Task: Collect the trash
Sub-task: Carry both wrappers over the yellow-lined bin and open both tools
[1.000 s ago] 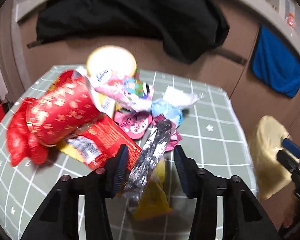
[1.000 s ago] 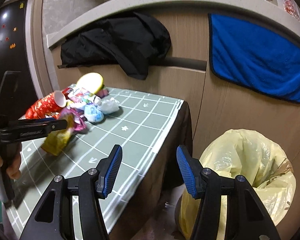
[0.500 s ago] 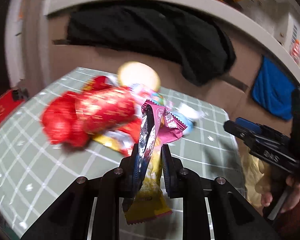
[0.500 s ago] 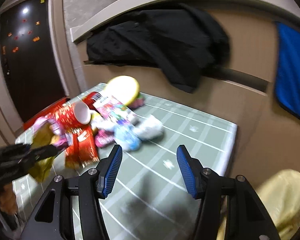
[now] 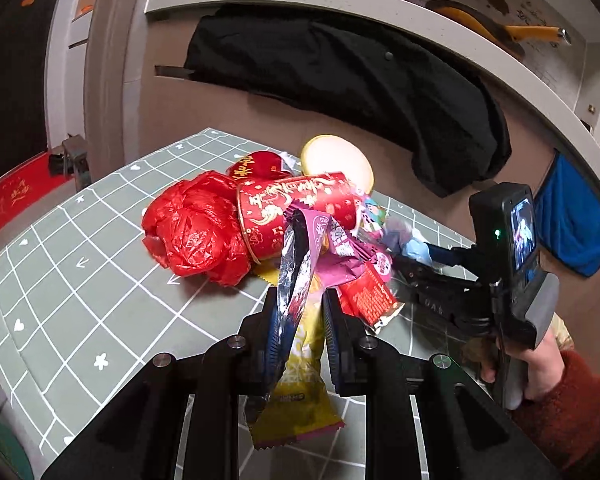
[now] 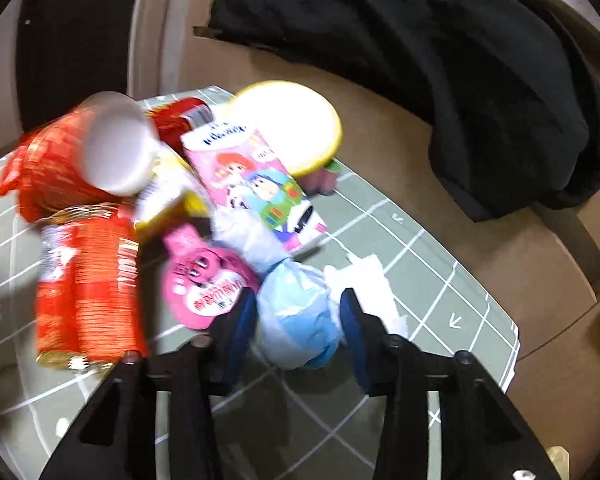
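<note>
My left gripper (image 5: 300, 316) is shut on a purple and silver snack wrapper (image 5: 300, 256) together with a yellow wrapper (image 5: 300, 396), held above the green grid table (image 5: 59, 280). Behind it lies the trash pile: a red plastic bag (image 5: 195, 228), a red paper cup (image 5: 291, 208) and a red packet (image 5: 366, 296). My right gripper (image 6: 297, 320) is open around a crumpled light blue and white wad (image 6: 295, 312) on the table; it also shows from the side in the left wrist view (image 5: 420, 256). A pink round packet (image 6: 203, 280) lies just to its left.
A pink cartoon carton (image 6: 255, 184), a yellow lid (image 6: 287, 124), white tissue (image 6: 376, 284) and an orange-red packet (image 6: 87, 276) lie in the pile. A black jacket (image 5: 340, 76) hangs on the cabinet behind. The table's right edge (image 6: 508, 344) is close.
My left gripper shut on the wrappers and lifted them off the table. My right gripper swung from the yellow trash bag to the pile and now brackets the blue wad.
</note>
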